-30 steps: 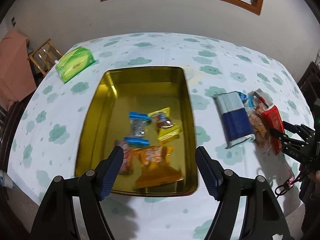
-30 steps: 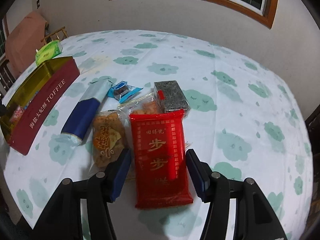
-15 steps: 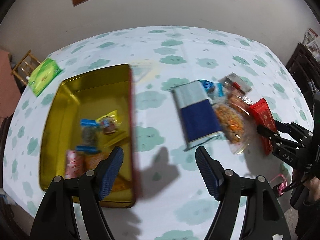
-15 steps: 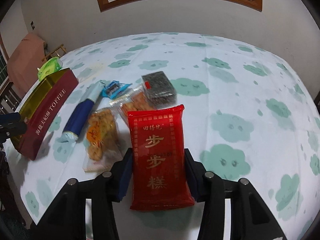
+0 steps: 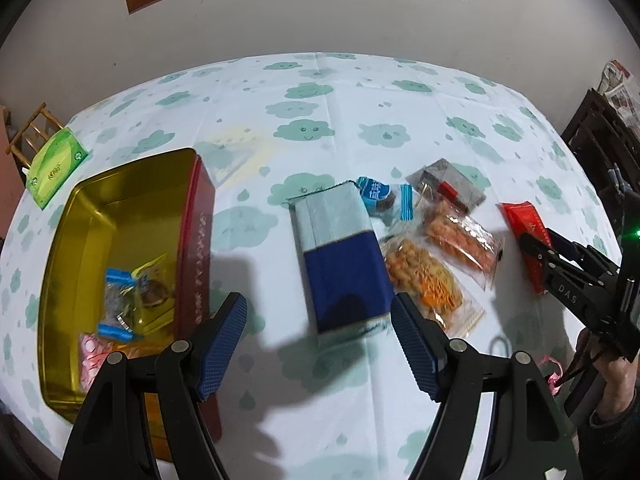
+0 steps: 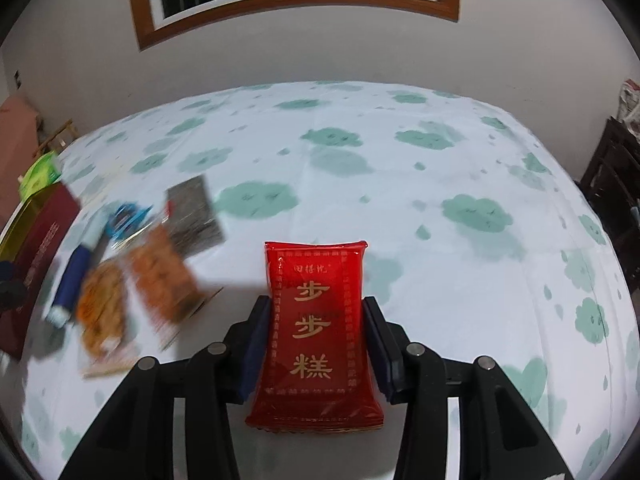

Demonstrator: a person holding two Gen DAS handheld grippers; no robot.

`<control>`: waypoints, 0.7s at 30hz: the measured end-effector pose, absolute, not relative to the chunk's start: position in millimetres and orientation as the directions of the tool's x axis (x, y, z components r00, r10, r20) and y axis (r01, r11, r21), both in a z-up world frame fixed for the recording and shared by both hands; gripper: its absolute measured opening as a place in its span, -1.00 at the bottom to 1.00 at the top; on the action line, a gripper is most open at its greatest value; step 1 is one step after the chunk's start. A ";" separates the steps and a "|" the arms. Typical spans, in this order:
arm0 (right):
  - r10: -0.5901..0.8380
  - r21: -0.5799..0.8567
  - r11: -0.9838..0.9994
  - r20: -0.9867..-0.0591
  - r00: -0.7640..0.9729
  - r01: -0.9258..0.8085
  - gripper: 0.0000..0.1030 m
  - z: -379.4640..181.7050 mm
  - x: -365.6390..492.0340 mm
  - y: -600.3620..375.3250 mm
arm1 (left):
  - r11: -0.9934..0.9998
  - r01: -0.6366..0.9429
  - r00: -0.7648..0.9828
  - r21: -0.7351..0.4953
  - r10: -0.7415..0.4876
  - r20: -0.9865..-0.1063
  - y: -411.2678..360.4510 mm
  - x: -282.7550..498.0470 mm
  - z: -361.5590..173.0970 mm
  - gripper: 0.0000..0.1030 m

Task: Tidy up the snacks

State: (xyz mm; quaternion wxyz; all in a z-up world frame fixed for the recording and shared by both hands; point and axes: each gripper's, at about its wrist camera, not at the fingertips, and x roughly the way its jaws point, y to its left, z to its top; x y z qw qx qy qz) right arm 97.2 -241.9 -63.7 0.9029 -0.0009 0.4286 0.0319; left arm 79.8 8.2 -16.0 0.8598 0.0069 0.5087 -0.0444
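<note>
My right gripper (image 6: 315, 308) has its jaws closing, and the pads press both long sides of a red snack pack with gold characters (image 6: 316, 312). The pack is pinched at its waist. The left wrist view shows that red pack (image 5: 520, 216) at the far right in my right gripper (image 5: 538, 240). My left gripper (image 5: 318, 308) is open with nothing between its fingers, hovering over the near end of a blue-and-pale-green pack (image 5: 340, 256). A gold tin with a red outside (image 5: 120, 168) stands to the left, holding several small wrapped snacks (image 5: 124, 304).
Two clear packs of orange snacks (image 5: 424, 280) (image 5: 460, 236), a blue-wrapped candy (image 5: 380, 196) and a dark pack (image 5: 448, 180) lie between the blue pack and the red one. A green tissue pack (image 5: 56, 166) sits at the table's far left edge. A person's hand (image 5: 612, 376) holds the right gripper.
My left gripper has swung right, from above the tin to above the blue pack. The right jaws have closed in on the red pack, which now sits apart from the pile.
</note>
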 end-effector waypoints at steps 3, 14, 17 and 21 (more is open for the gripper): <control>0.044 0.022 0.999 -0.767 0.640 -0.042 -0.11 -64.7 105.2 -247.5 | 0.996 0.075 0.461 -0.048 -0.077 -0.884 4.9 90.9 -22.7 0.38; 0.046 0.025 0.999 -0.768 0.639 -0.042 -0.06 -66.8 107.1 -248.1 | 0.996 0.030 0.436 -0.084 -0.089 -0.896 0.3 120.7 -45.5 0.37; 0.043 0.021 0.999 -0.769 0.638 -0.043 -0.06 -67.2 106.8 -247.5 | 0.996 0.019 0.432 -0.091 -0.090 -0.897 1.7 125.1 -50.8 0.36; 0.043 0.020 0.999 -0.769 0.638 -0.043 -0.06 -67.2 106.7 -247.5 | 0.995 0.012 0.441 -0.099 -0.094 -0.892 4.0 126.3 -51.6 0.35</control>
